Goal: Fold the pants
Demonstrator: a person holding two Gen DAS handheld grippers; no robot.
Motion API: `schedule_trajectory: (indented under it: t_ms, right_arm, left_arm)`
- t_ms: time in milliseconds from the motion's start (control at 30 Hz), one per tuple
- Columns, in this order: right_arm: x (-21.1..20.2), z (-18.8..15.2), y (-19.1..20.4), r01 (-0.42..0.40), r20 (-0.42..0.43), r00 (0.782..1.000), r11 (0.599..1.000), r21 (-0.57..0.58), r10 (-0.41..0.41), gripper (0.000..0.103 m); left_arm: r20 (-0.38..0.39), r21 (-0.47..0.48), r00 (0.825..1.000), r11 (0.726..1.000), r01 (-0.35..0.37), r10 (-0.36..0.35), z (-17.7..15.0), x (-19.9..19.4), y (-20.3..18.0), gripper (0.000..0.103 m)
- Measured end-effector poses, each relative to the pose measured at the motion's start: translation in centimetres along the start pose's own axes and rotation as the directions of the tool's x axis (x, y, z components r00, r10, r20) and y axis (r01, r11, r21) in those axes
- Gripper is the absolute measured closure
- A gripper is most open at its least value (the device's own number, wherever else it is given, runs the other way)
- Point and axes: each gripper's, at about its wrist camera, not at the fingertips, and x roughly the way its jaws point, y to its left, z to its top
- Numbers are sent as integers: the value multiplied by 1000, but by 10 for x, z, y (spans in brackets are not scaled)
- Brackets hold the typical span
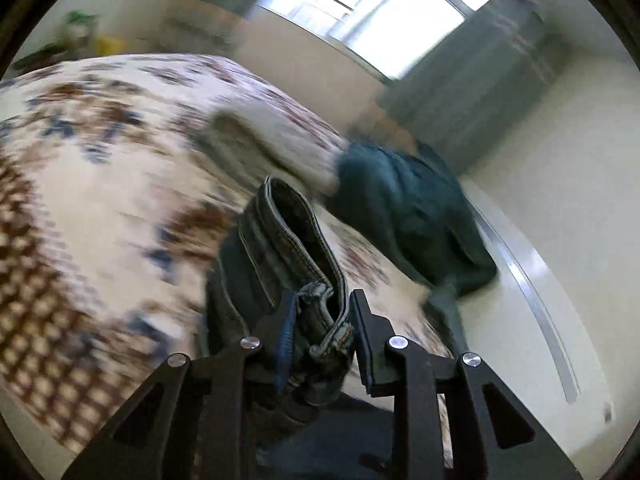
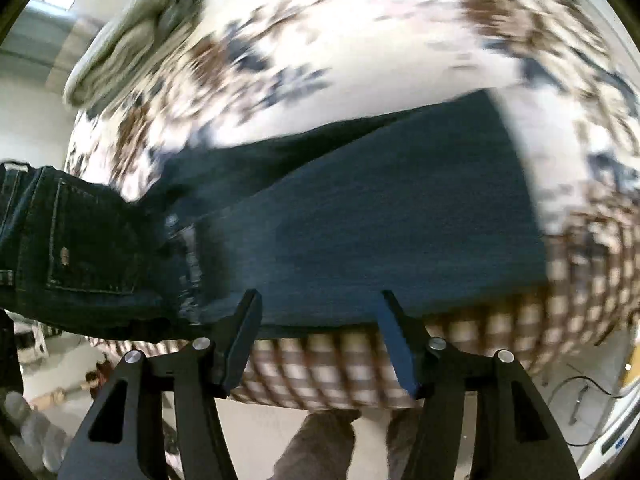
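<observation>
Right gripper (image 2: 320,336) agape over jeans (image 2: 380,216) — spread on patterned bedspread (image 2: 360,40).

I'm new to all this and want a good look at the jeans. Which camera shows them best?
The right wrist view: the jeans lie spread across the patterned bedspread, back pocket and legs visible, beyond the open right tongs. The left wrist view shows only a bunched waistband pinched in the left tongs.

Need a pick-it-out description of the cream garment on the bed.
Start at the patterned bedspread. Toward its far edge lies a rumpled cream garment, beside a teal garment. It is the only pale, plain piece; the jeans are dark denim.
</observation>
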Motion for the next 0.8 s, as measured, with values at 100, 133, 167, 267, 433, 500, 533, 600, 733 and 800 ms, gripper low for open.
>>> schedule_trajectory:
  t_ms: [100, 133, 167, 267, 433, 500, 533, 600, 733, 800]
  right_arm:
    - [-14, 3, -42, 20, 14, 1000, 999, 46, -21, 41]
    - [-17, 4, -54, 23, 17, 1000, 998, 62, -24, 41]
    - [-22, 6, -69, 13, 21, 1000, 997, 77, -15, 39]
    - [-29, 15, -83, -61, 33, 998, 994, 91, 59, 36]
    - [-6, 41, -62, -304, 2, 952, 946, 113, 306, 32]
    - [18, 55, -41, -373, -8, 926, 920, 120, 377, 32]
    - [29, 60, -31, -396, -26, 916, 911, 118, 401, 32]
    - [63, 71, -18, -415, -72, 900, 895, 167, 431, 32]
    - [115, 78, 5, -445, -104, 868, 853, 271, 486, 32]
    - [117, 74, 19, -402, -61, 901, 878, 262, 430, 52]
  left_arm:
    - [-95, 64, 994, 996, 57, -51, -35, 37, -42, 88]
    - [-156, 98, 987, 993, 64, -48, -52, 57, -54, 88]
    - [-210, 108, 976, 991, 77, -53, -66, 73, -60, 88]
    - [-368, 136, 930, 990, 27, 25, -99, 113, -69, 86]
    - [-400, 178, 878, 962, -205, 261, -96, 118, -49, 36]
    - [-383, 170, 863, 943, -284, 329, -89, 113, -32, 25]
    - [-376, 171, 850, 929, -327, 369, -89, 110, -21, 25]
    - [-377, 170, 822, 904, -392, 427, -86, 106, -3, 25]
    - [-367, 164, 792, 872, -461, 487, -77, 101, 30, 25]
    - [-358, 181, 781, 859, -479, 511, -73, 98, 37, 25]
